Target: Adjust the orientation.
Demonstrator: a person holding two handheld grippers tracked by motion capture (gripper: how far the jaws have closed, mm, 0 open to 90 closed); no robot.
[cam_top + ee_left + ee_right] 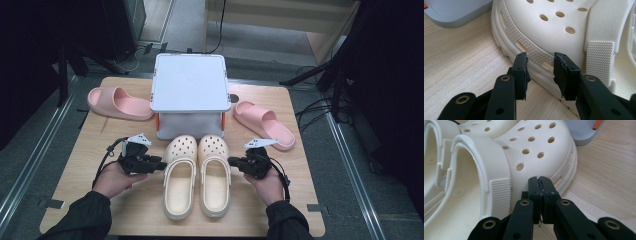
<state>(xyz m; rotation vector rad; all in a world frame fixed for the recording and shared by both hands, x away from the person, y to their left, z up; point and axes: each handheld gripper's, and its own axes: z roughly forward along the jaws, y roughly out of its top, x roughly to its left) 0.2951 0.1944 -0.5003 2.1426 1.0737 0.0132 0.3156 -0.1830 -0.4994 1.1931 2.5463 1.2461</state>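
- Cream clogs, a pair: left clog (179,180) and right clog (215,175) lie side by side at lower centre of the high view, toes pointing up-frame toward the grey bin, soles flat on the tabletop (90,200).
- Left claw (159,165) sits at the outer side of the left clog; in the left gripper view it (540,65) is released, jaws spread with a gap, tips just at the ribbed sole edge of the left clog (554,27), nothing between them.
- Right claw (232,161) sits at the outer side of the right clog; in the right gripper view it (540,180) is clenched, pads pressed together, empty, tip just beside or touching the side wall of the right clog (531,152); contact hard to tell.
- Step looks like squaring up or shifting the pair: keep both claws low on the sole rim, push evenly from both sides so the clogs stay together and don't twist.
- For a lift, the left would do better on the strap or the collar edge; the sole wall looks too thick to bite.
- Grey bin (189,85) with flat lid stands just above the toes, blocks any forward slide.
- Pink slides: one (120,103) upper left, one (264,125) right of the bin, near the right claw's side; both apart from the clogs.
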